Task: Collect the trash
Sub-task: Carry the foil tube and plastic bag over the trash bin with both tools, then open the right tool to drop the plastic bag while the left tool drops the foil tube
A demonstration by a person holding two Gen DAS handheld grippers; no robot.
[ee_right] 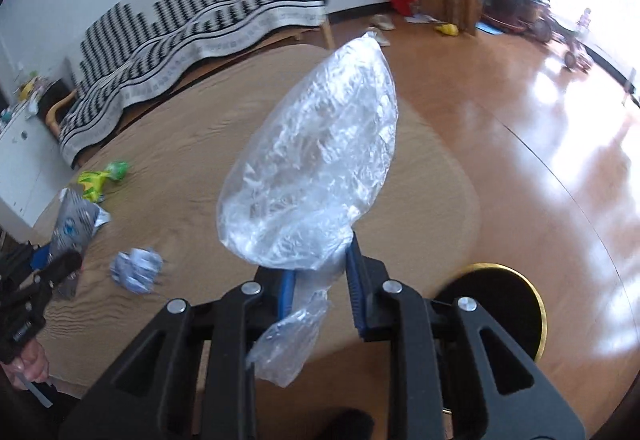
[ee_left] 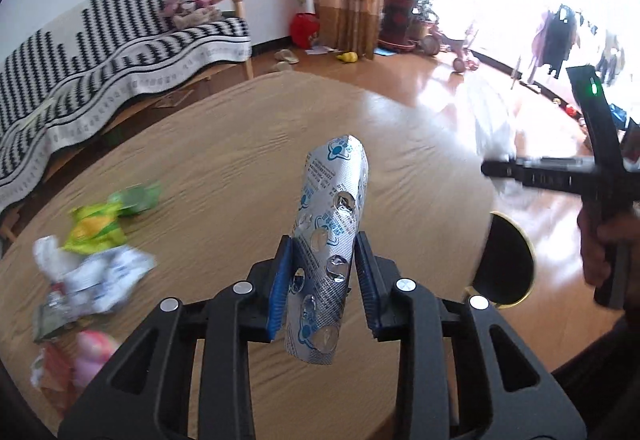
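Silver foil blister pack [ee_left: 326, 240] stands pinched upright between the blue pads of the left gripper [ee_left: 325, 282], lifted above the round wooden table [ee_left: 224, 144]. Clear crumpled plastic bag [ee_right: 316, 156] is clamped by its neck in the right gripper [ee_right: 320, 286], likewise held over the table. More wrappers [ee_left: 96, 264] lie scattered along the table's left side, well apart from both grippers.
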